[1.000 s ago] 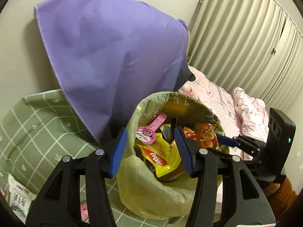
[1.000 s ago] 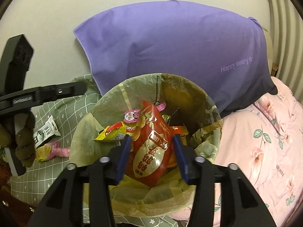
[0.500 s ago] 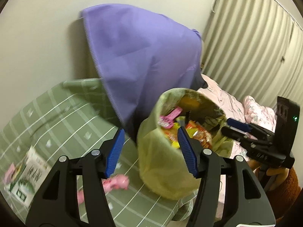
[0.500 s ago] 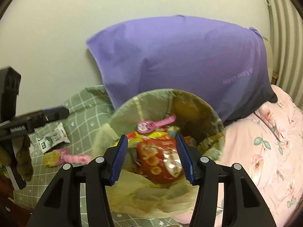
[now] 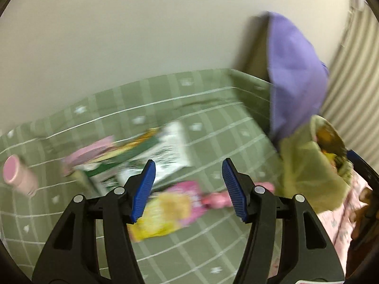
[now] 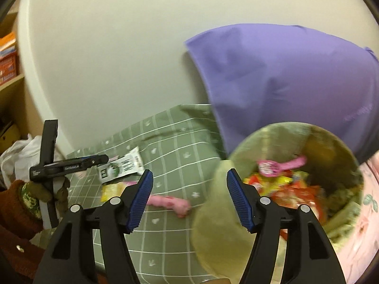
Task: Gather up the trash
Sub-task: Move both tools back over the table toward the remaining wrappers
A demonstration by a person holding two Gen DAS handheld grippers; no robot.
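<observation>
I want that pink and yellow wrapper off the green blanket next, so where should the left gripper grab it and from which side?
Probably from above, across the narrow pink twisted end of the wrapper: it lies flat, and the open left gripper already hovers over it.

A bin lined with a yellow-green bag (image 6: 220, 227) is standing on the bed, already holding red, yellow and pink wrappers (image 6: 284, 184). At its nine o'clock, loose on the green checked cover, a white-and-green packet (image 6: 120, 166), a yellow wrapper (image 6: 112, 190) and a pink wrapper (image 6: 169, 202) are lying near one another, flat.
</observation>
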